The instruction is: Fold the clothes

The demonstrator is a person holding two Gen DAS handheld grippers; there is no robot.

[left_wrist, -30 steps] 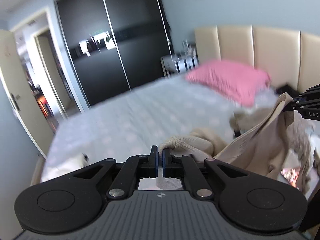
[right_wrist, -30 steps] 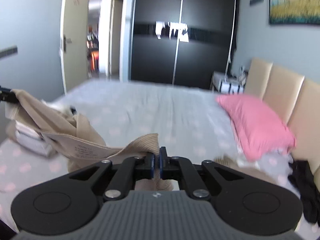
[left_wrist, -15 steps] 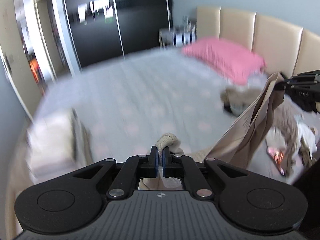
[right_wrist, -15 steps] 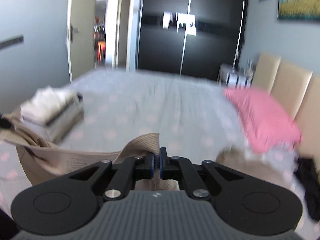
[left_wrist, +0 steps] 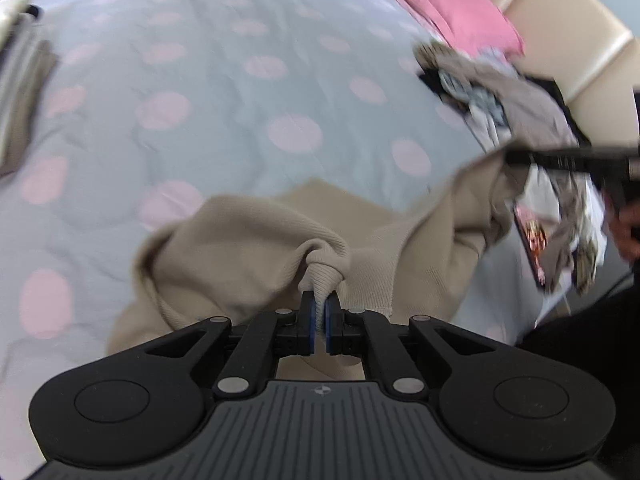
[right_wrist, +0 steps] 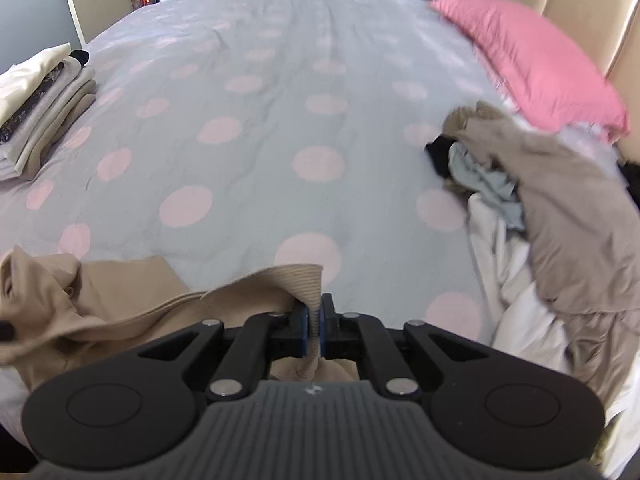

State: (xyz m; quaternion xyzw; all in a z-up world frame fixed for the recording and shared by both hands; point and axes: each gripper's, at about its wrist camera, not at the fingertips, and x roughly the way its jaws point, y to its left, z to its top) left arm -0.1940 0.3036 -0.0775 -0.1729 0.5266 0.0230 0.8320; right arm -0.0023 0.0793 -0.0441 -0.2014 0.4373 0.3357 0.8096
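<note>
A beige knit sweater (left_wrist: pixel 248 248) hangs between both grippers, low over the grey bedspread with pink dots (left_wrist: pixel 224 92). My left gripper (left_wrist: pixel 319 320) is shut on a bunched ribbed edge of it. In the right wrist view the right gripper (right_wrist: pixel 316 322) is shut on another ribbed edge of the same sweater (right_wrist: pixel 100 304), whose body sags to the left onto the bed (right_wrist: pixel 280 120). The right gripper (left_wrist: pixel 568 162) also shows at the right of the left wrist view, with the cloth stretched toward it.
A stack of folded clothes (right_wrist: pixel 40 100) sits at the bed's left side. A heap of unfolded garments (right_wrist: pixel 560 208) lies at the right, below a pink pillow (right_wrist: pixel 532 60) and the beige padded headboard (right_wrist: pixel 592 12). A dark wardrobe and a doorway stand beyond the bed.
Both grippers have dropped steeply and tipped downward with the sweater still pinched. The wardrobe and walls have left the views, the bedspread fills them, and the sweater now sags onto the bed.
</note>
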